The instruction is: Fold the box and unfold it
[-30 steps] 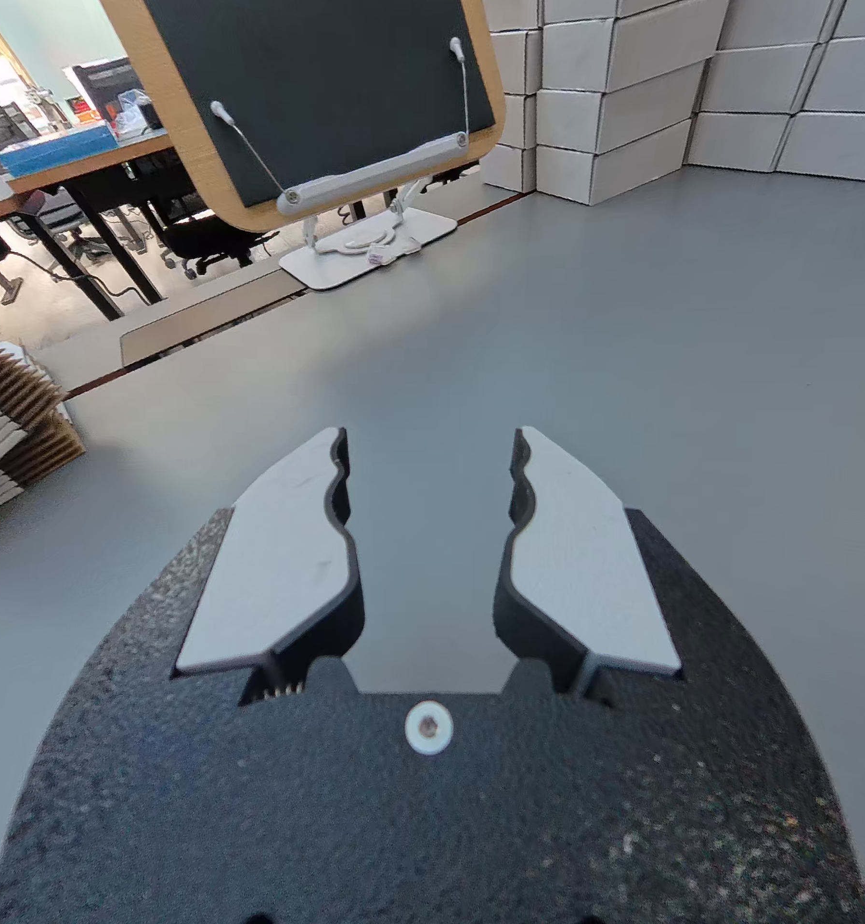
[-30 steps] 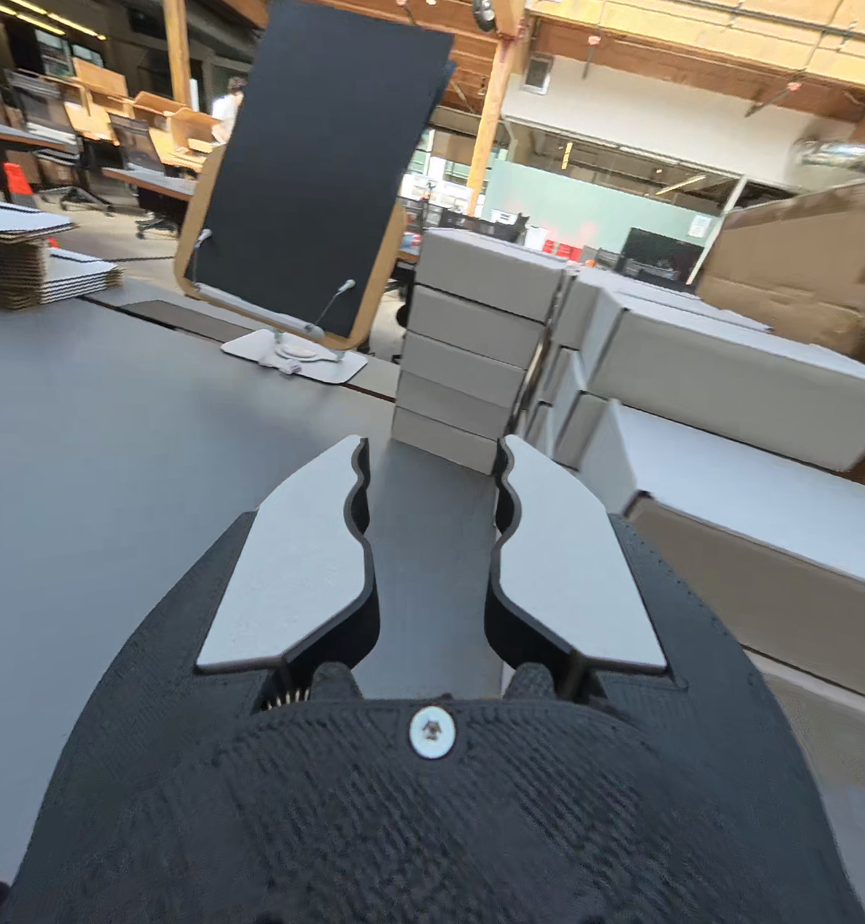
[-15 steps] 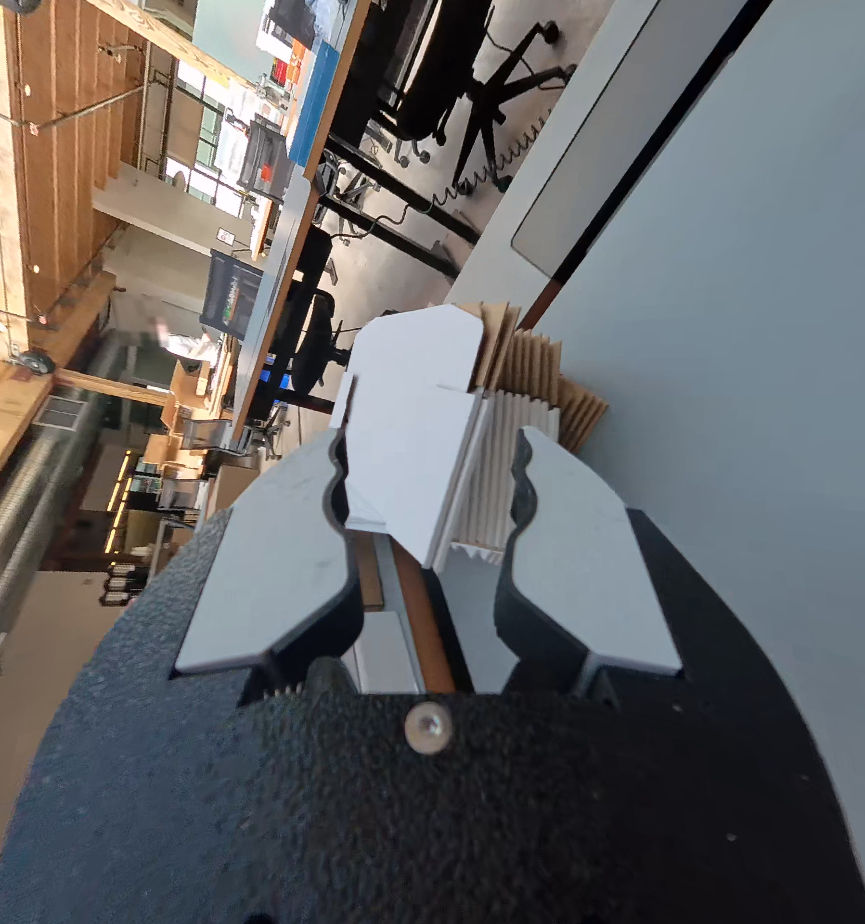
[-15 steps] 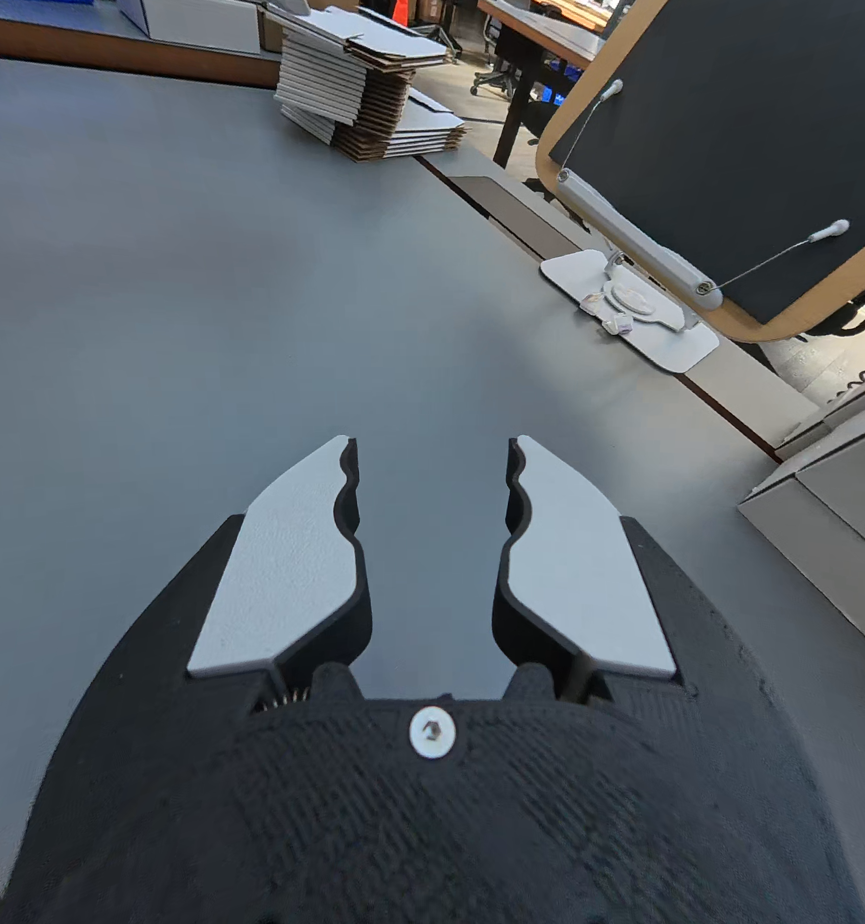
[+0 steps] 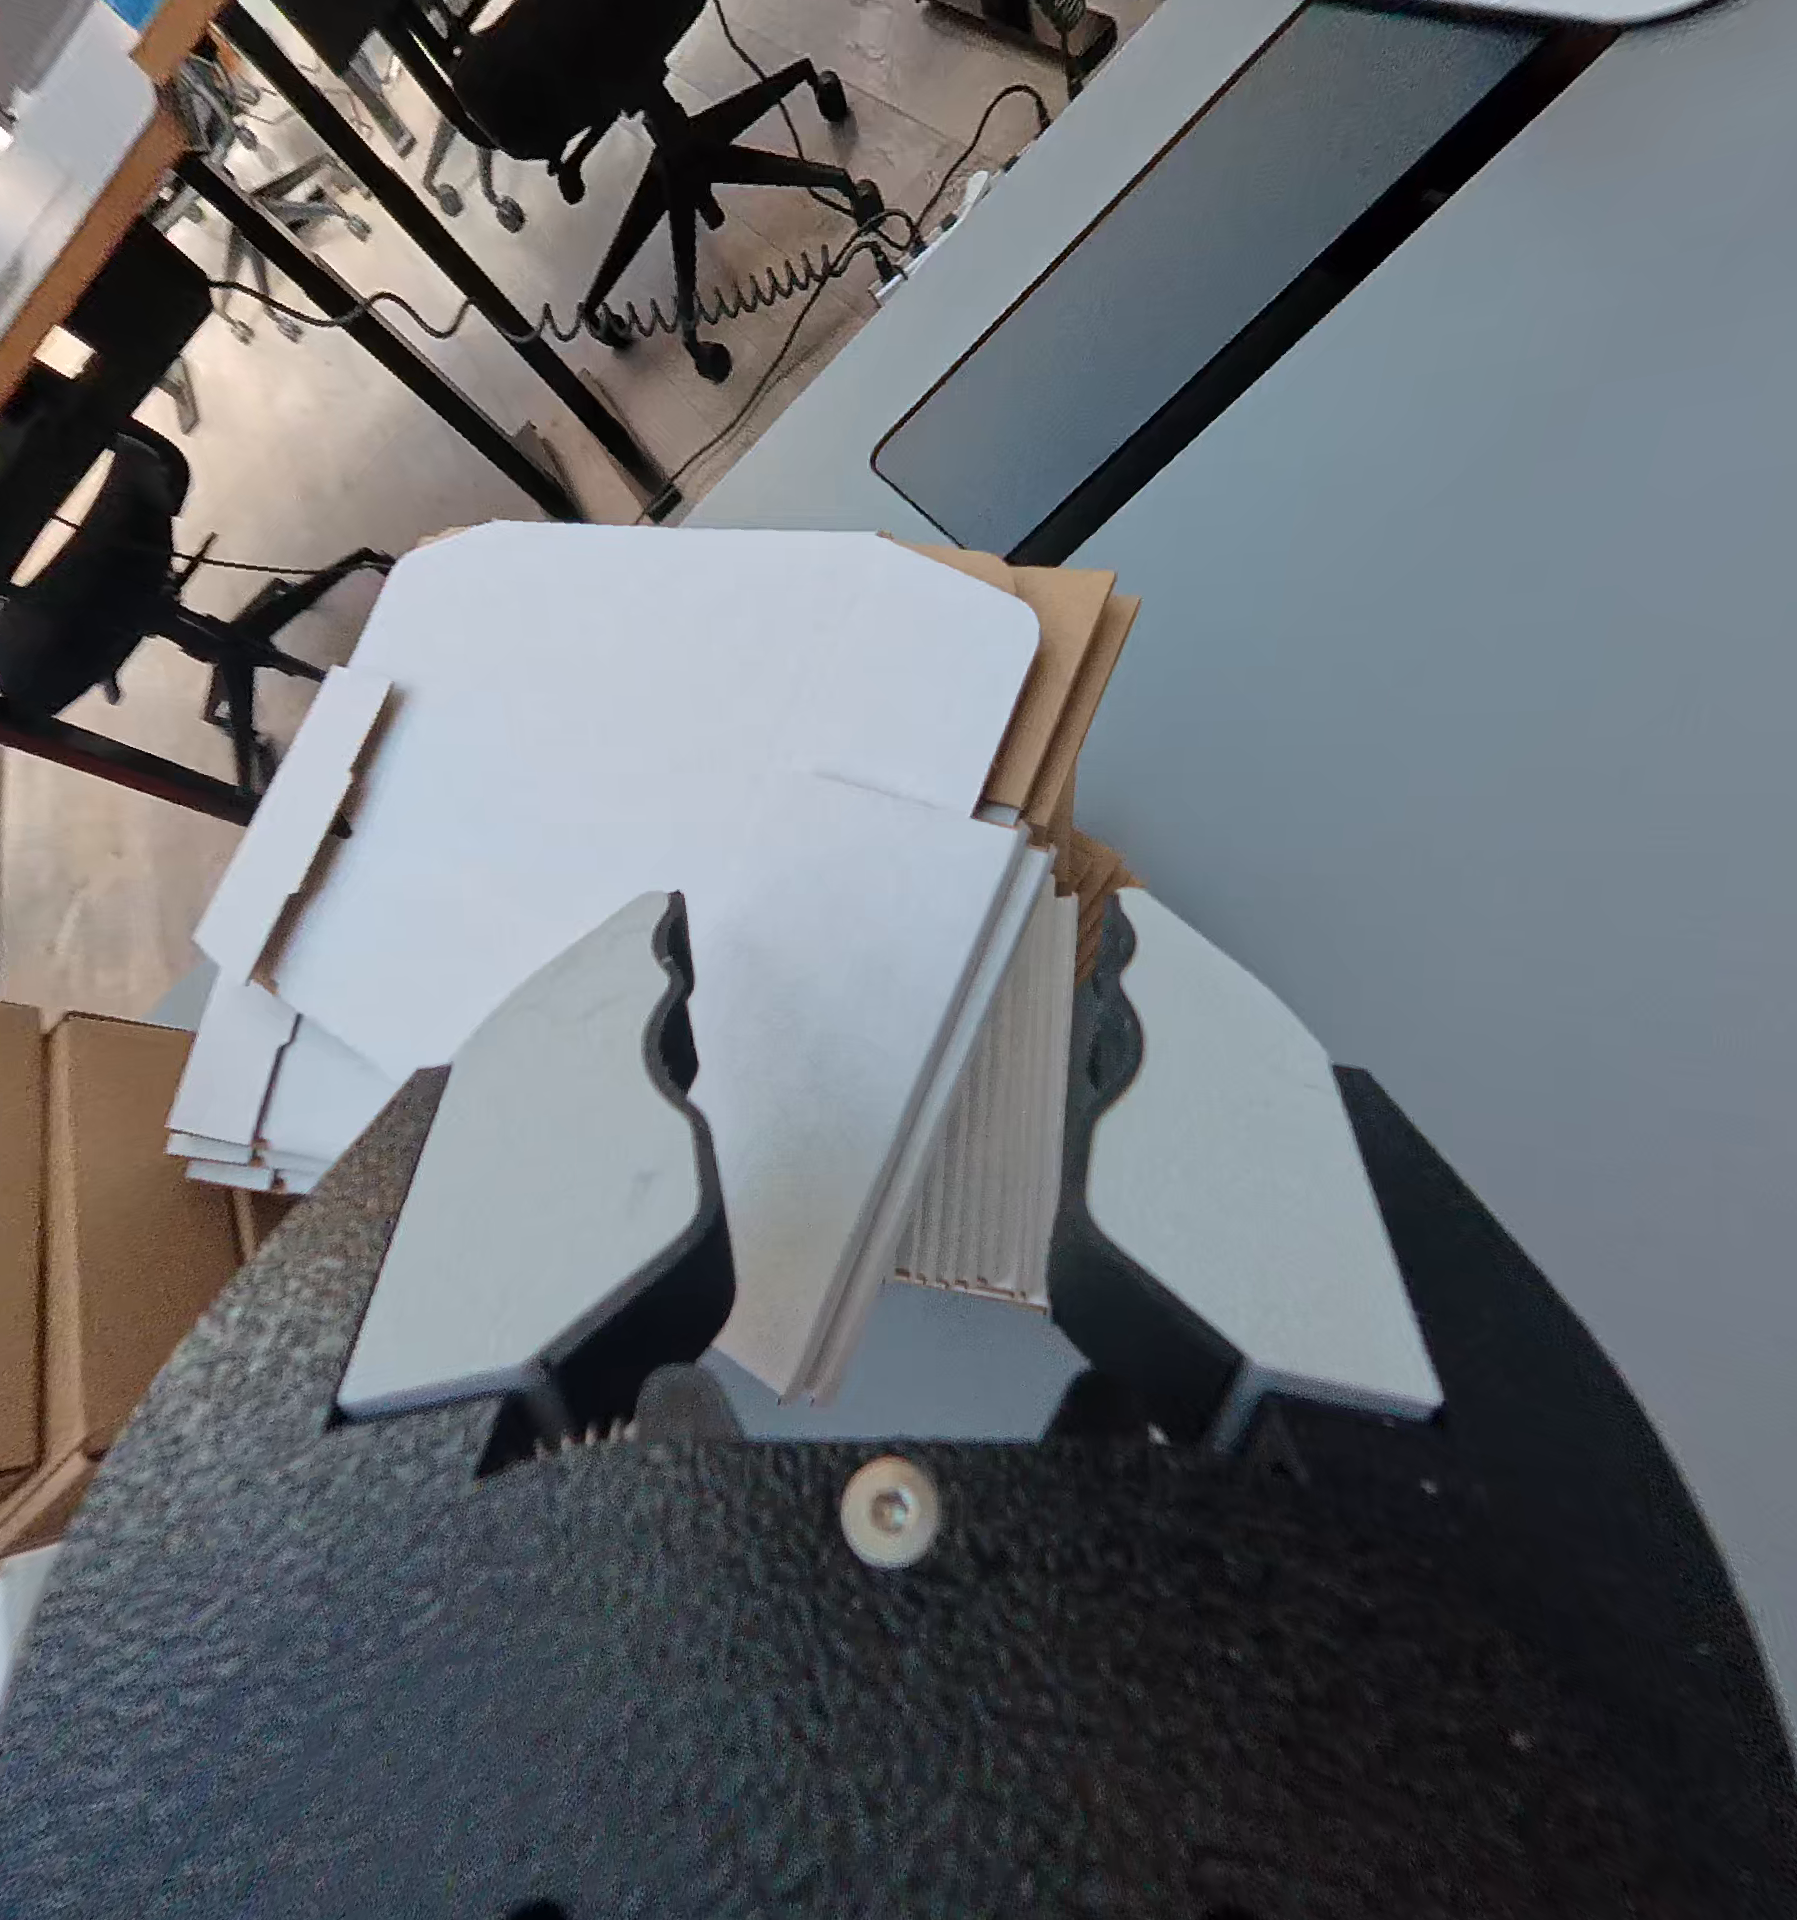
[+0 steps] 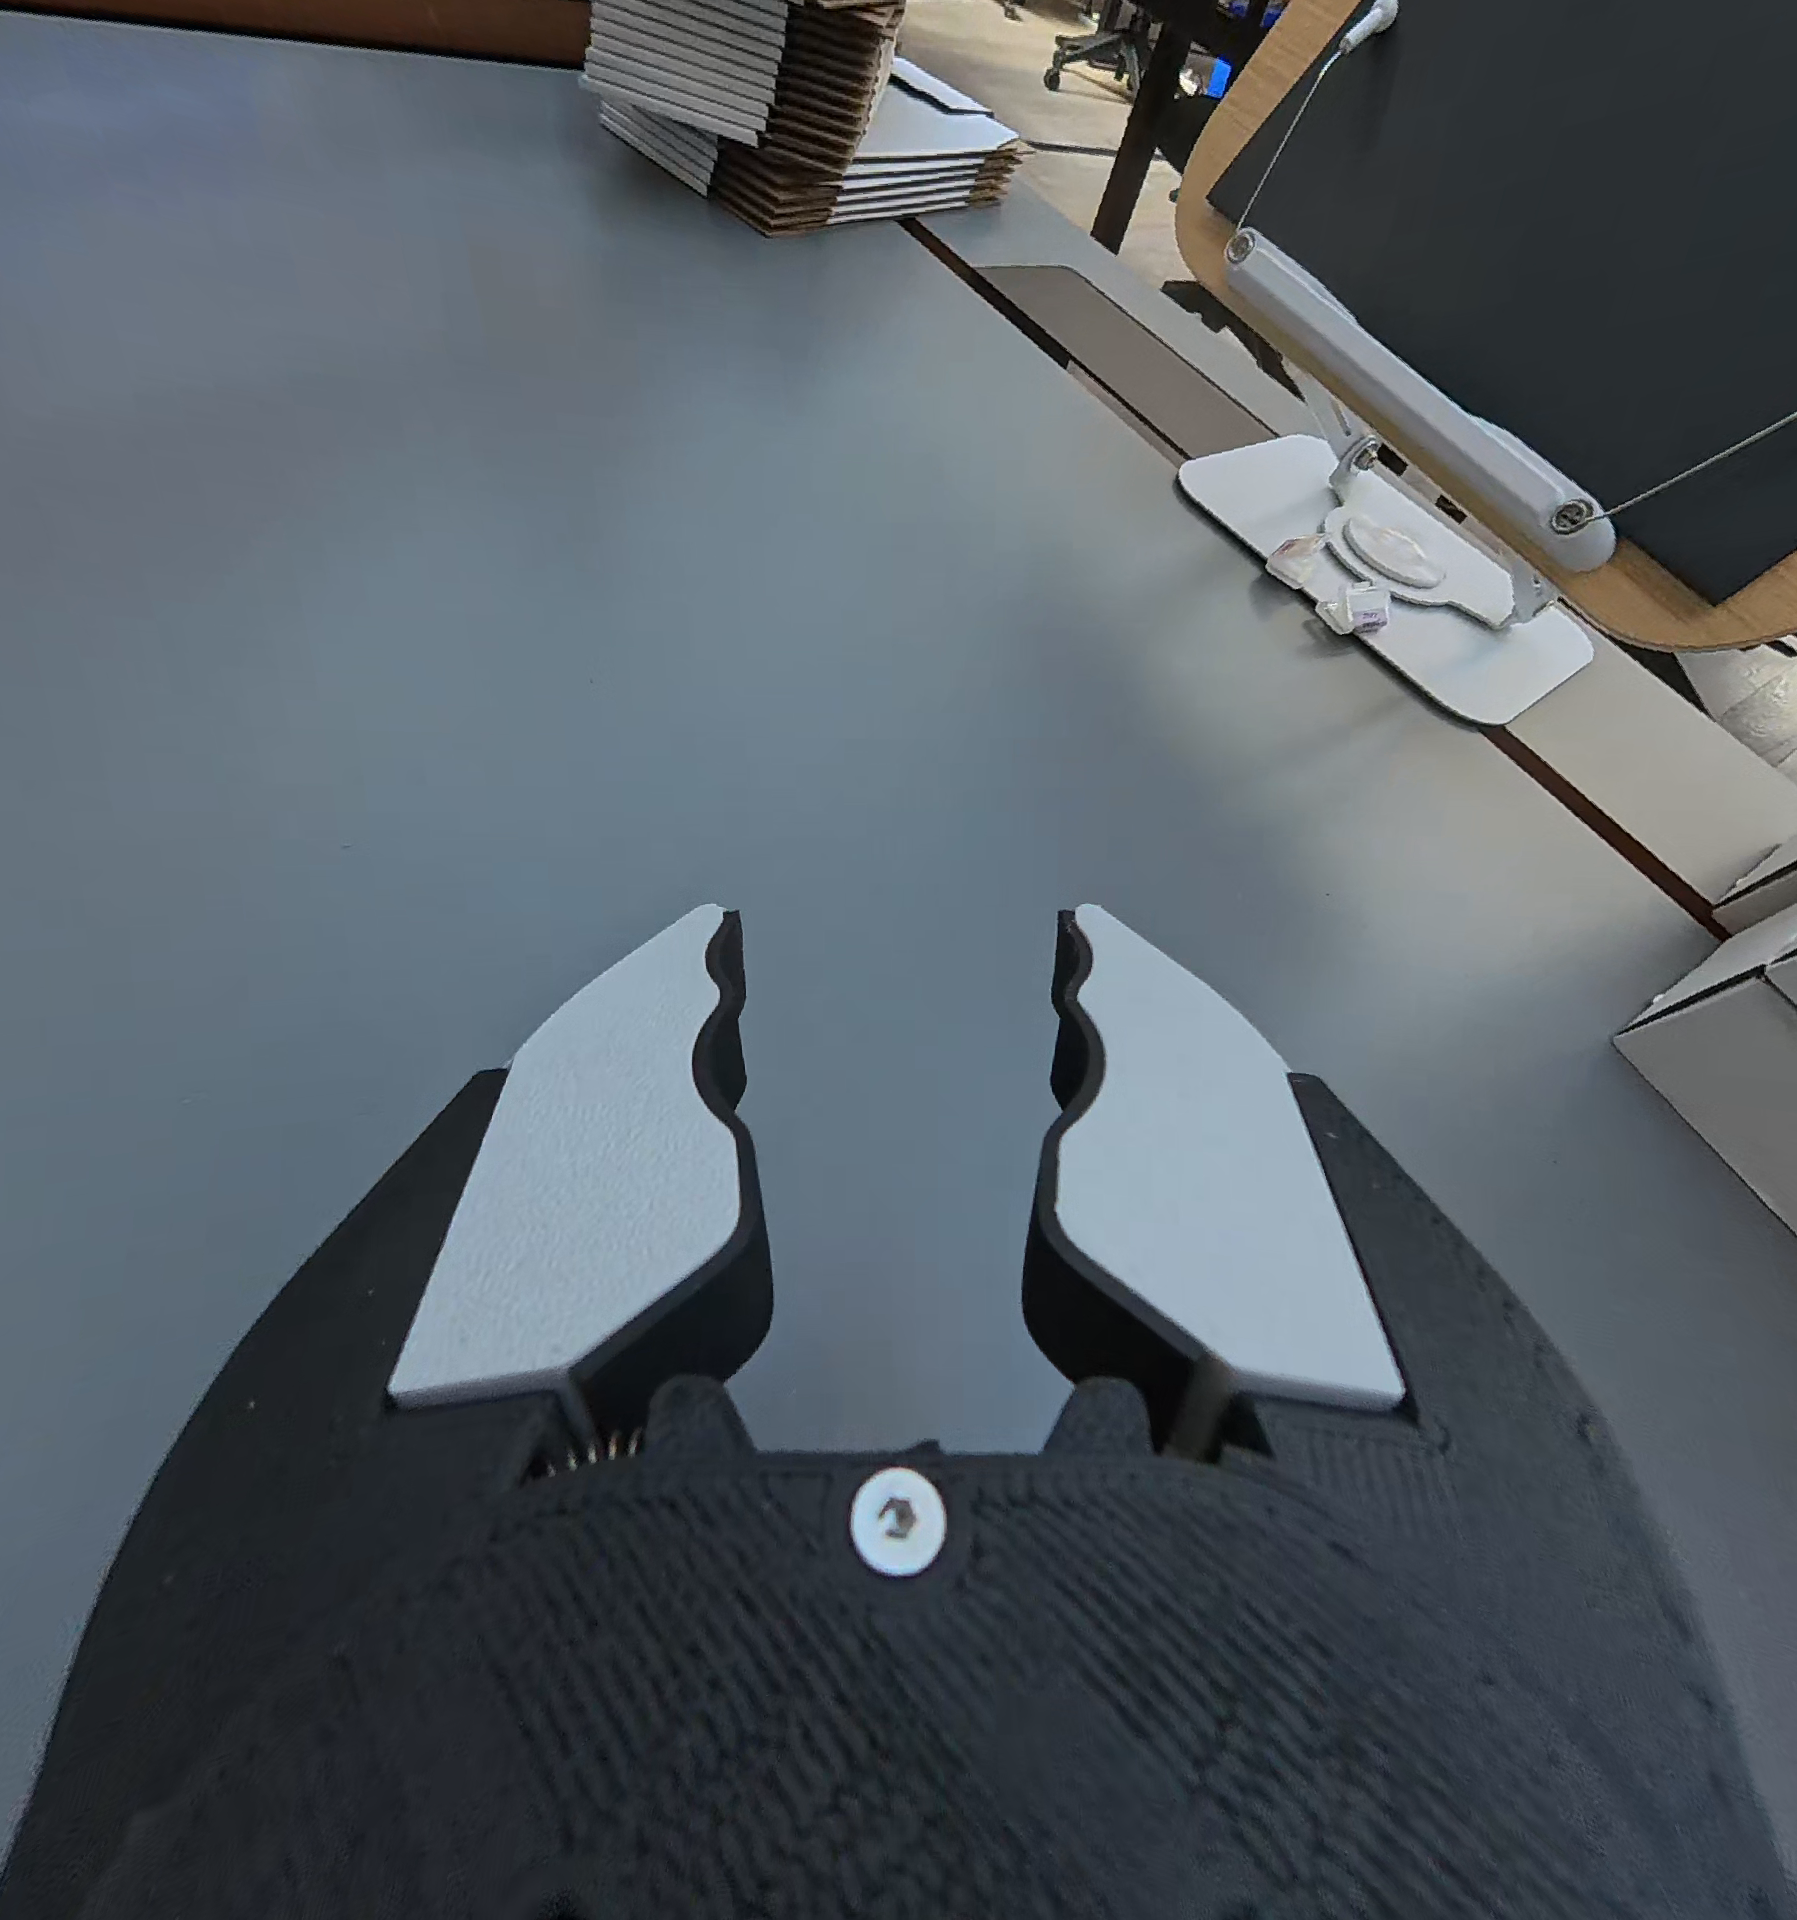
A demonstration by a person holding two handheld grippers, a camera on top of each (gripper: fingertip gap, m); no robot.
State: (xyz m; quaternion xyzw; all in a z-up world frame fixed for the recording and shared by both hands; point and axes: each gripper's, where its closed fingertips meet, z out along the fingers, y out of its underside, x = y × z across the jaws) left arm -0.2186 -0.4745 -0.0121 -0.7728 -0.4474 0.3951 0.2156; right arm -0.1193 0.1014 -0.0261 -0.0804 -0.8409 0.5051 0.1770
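Observation:
A stack of flat white cardboard box blanks (image 5: 665, 748) lies at the edge of the grey table (image 5: 1496, 727). My left gripper (image 5: 899, 909) is open and straddles the near corner of the stack, with the top blanks between its jaws. The left finger (image 5: 551, 1174) is over the top blank and the right finger (image 5: 1237, 1164) is beside the stack's edge. The same stack (image 6: 800, 114) shows far off in the right wrist view. My right gripper (image 6: 899, 920) is open and empty above the bare table (image 6: 458, 520).
A tilted dark board on a white stand (image 6: 1496, 312) stands at the table's far right edge. Grey folded boxes (image 6: 1767, 1039) sit at the right. Brown cartons (image 5: 32, 1226) are left of the stack. Office chairs (image 5: 655, 135) and desks stand beyond the table.
My left gripper has swung from the open table to the stack of blanks and closed in on its corner. My right gripper has turned left from the folded boxes toward the bare table.

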